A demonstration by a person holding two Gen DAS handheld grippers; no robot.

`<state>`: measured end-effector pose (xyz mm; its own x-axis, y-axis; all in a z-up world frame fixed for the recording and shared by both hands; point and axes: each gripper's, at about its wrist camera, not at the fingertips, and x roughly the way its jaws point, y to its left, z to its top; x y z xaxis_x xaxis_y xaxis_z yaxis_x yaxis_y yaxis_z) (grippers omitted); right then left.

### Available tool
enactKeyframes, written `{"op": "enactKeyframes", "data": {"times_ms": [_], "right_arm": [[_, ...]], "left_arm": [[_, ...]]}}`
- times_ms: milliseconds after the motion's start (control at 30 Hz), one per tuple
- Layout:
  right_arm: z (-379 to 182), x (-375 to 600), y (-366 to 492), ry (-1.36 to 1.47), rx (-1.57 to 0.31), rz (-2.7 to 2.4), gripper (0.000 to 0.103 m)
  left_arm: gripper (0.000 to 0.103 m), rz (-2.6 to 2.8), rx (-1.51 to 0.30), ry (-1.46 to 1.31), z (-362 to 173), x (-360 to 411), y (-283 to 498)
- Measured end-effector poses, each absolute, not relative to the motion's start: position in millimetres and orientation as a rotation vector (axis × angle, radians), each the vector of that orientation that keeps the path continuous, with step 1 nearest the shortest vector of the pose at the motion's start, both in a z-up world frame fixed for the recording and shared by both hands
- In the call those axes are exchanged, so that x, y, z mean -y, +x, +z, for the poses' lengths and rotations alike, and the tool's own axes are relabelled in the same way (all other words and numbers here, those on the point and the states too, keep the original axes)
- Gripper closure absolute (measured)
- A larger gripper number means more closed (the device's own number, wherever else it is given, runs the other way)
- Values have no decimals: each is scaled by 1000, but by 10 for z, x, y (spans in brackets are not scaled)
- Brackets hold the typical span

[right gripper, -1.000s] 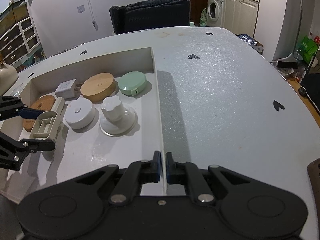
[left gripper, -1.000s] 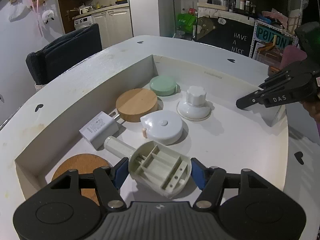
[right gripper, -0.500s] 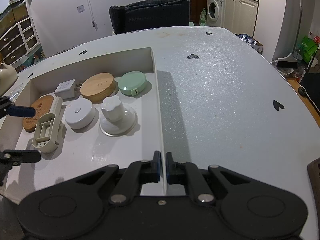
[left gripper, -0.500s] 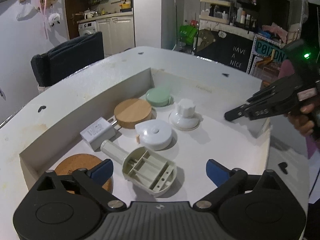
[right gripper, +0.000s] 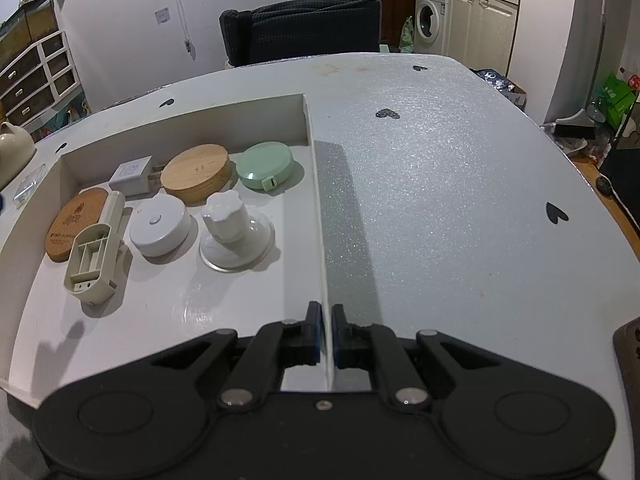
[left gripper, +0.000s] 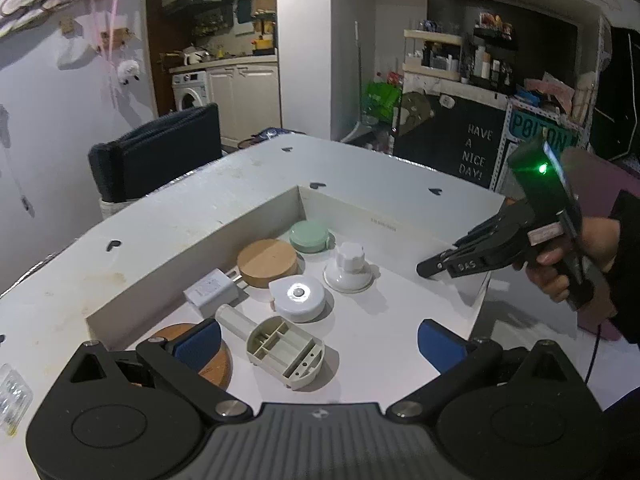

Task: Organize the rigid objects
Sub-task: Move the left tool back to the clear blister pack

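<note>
I am holding the left gripper (left gripper: 318, 342) wide apart above the beige battery holder (left gripper: 285, 351) — it is lying free in the white tray (right gripper: 188, 120), touching a white cylinder (left gripper: 236, 319). My right gripper (right gripper: 325, 334) is pinching the tray's side wall.

We saw a white tray (right gripper: 308, 128) on a pale table (right gripper: 440, 184) that glittered and carried small black heart marks. Along the tray's far wall lay a mint-green round case (right gripper: 265, 165), a light wooden disc (right gripper: 197, 173) and a white charger (right gripper: 131, 175); a brown cork coaster (right gripper: 72, 220) with printed marks sat at its left edge. The beige ribbed holder (right gripper: 93, 260), white puck (right gripper: 160, 226) and white knob (right gripper: 232, 224) were plain, and both grippers were black with blue pads (left gripper: 198, 342).
</note>
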<state>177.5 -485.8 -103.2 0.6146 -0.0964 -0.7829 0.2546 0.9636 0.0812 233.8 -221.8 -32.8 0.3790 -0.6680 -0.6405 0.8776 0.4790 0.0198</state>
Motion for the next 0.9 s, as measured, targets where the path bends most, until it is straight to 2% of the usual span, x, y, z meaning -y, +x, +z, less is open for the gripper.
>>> {"op": "enactKeyframes", "data": {"times_ms": [400, 900], "right_arm": [[-1029, 4847, 1780, 186, -889, -208, 96], [-1026, 4823, 1782, 180, -892, -219, 95]], "left_arm": [[0, -910, -568, 275, -201, 1588, 2209], [0, -398, -672, 31, -550, 582, 2996]]}}
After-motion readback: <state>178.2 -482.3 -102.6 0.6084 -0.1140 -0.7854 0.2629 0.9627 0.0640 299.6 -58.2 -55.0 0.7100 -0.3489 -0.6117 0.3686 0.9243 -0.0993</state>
